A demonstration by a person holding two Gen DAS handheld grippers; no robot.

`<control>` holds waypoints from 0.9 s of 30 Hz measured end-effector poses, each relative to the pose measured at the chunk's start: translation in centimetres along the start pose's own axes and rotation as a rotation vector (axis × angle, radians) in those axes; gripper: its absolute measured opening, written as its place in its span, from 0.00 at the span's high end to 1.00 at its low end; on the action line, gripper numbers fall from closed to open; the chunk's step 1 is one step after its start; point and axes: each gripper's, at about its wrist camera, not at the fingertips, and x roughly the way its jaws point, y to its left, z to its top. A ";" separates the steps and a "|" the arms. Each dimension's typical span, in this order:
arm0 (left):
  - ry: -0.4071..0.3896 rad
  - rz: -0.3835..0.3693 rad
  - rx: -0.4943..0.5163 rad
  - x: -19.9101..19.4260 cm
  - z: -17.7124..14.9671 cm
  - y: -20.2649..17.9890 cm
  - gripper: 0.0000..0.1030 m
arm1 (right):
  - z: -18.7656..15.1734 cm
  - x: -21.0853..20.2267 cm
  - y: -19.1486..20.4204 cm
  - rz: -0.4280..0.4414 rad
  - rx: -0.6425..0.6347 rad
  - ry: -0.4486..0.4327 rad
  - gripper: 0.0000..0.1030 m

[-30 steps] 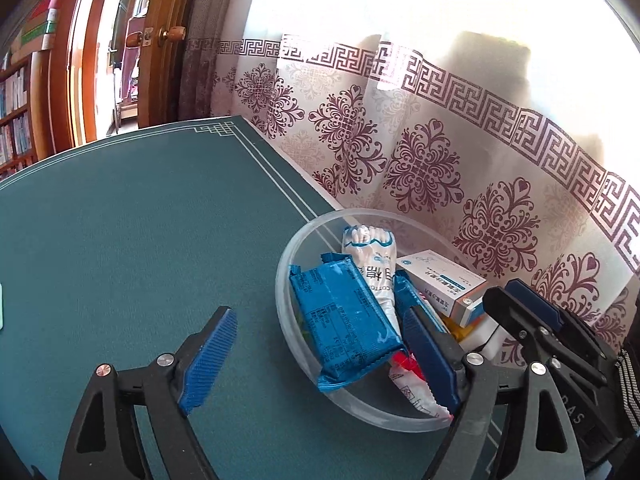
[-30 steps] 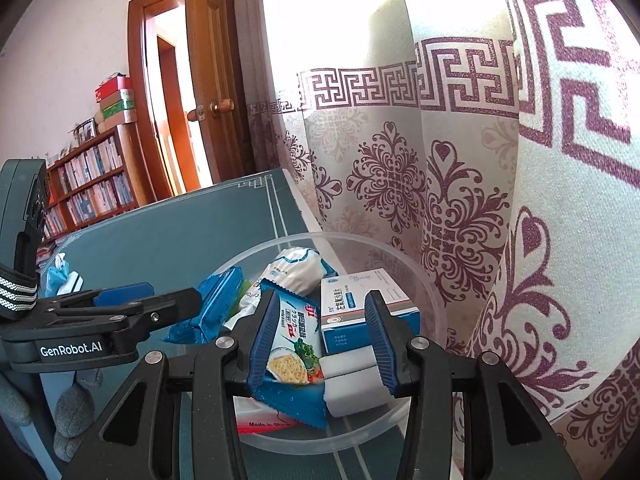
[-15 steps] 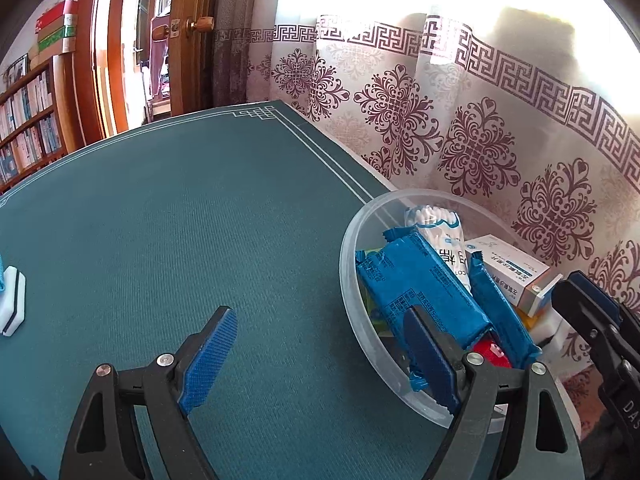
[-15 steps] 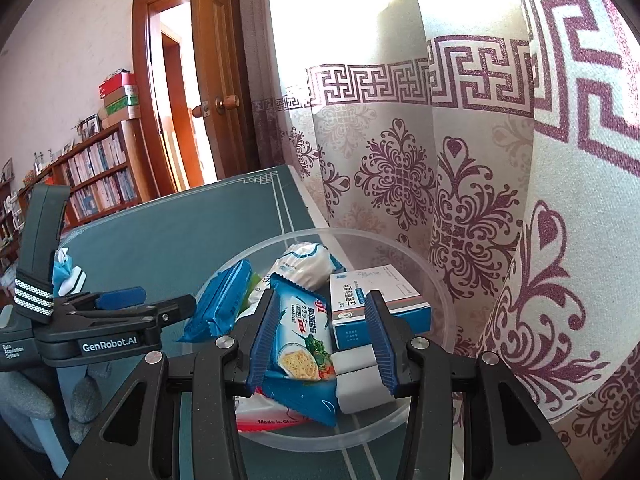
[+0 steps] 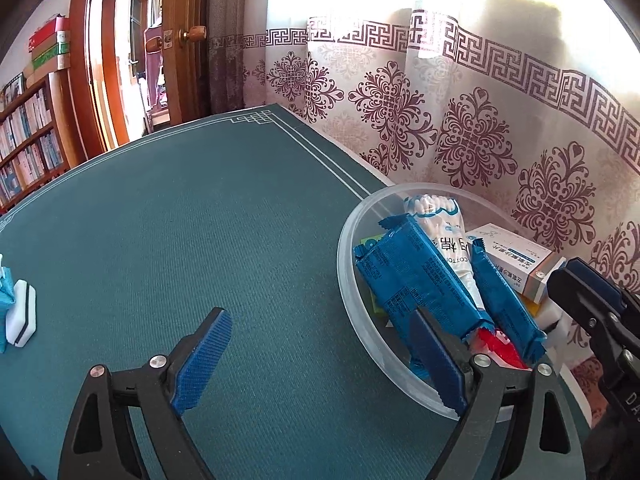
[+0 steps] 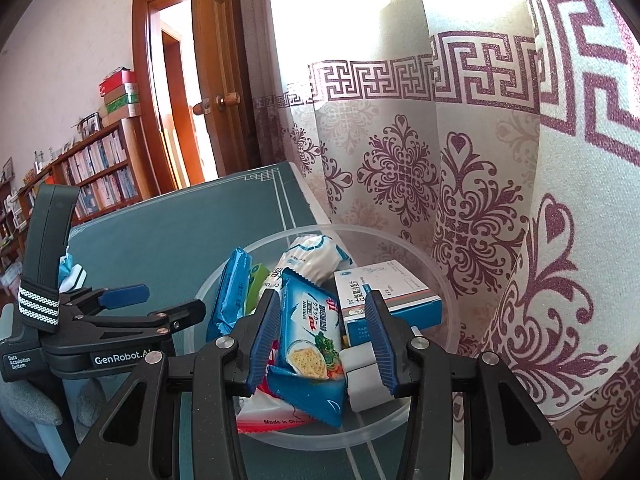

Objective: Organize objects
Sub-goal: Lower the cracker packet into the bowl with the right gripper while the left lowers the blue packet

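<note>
Left wrist view. We see the left gripper (image 5: 320, 316) over the green table (image 5: 200, 220), its jaws wide and opening, with only bare cloth between them. The clear plastic bowl (image 5: 344, 264) lies at the right jaw. That jaw's pad overlaps the near part of the bowl's rim, and whether they touch we cannot tell.

Inside the bowl, just beyond the right jaw, lies a dark blue wrapper (image 5: 416, 280). A second blue wrapper (image 5: 504, 304) lies further to the right. A bag of cotton swabs (image 5: 440, 220) shows between and beyond the two wrappers. A white carton (image 5: 516, 260) rests against the bowl's far side.

Well to the left of the left jaw, at the edge of the view, a white block with a dark stripe (image 5: 22, 316) sits on the table, outside the bowl. A patterned curtain (image 5: 480, 120) hangs beyond both jaws.

Right wrist view. We see the right gripper (image 6: 322, 298) over the same bowl, its jaws drawn narrow. Between them appear a light blue cracker packet (image 6: 312, 320), next to the left jaw, and a plain white block (image 6: 362, 380), against the right jaw. We cannot tell whether the pads press on either. Below the left jaw lies a red and white packet (image 6: 272, 416).
</note>
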 end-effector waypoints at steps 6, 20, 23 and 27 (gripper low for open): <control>-0.045 0.036 0.012 -1.5 -0.1 0.2 0.02 | -0.1 -0.3 0.5 0.003 -0.009 -0.001 0.55; -0.066 0.130 -0.010 -3.1 -0.8 3.2 0.01 | -0.7 -0.3 3.1 0.039 -0.077 0.017 0.49; -0.064 0.148 -0.021 -3.3 -1.0 4.0 0.01 | -0.9 -0.2 3.9 0.056 -0.094 0.027 0.48; -0.062 0.171 -0.035 -3.6 -1.4 5.2 0.01 | -1.1 0.1 5.0 0.076 -0.112 0.042 0.48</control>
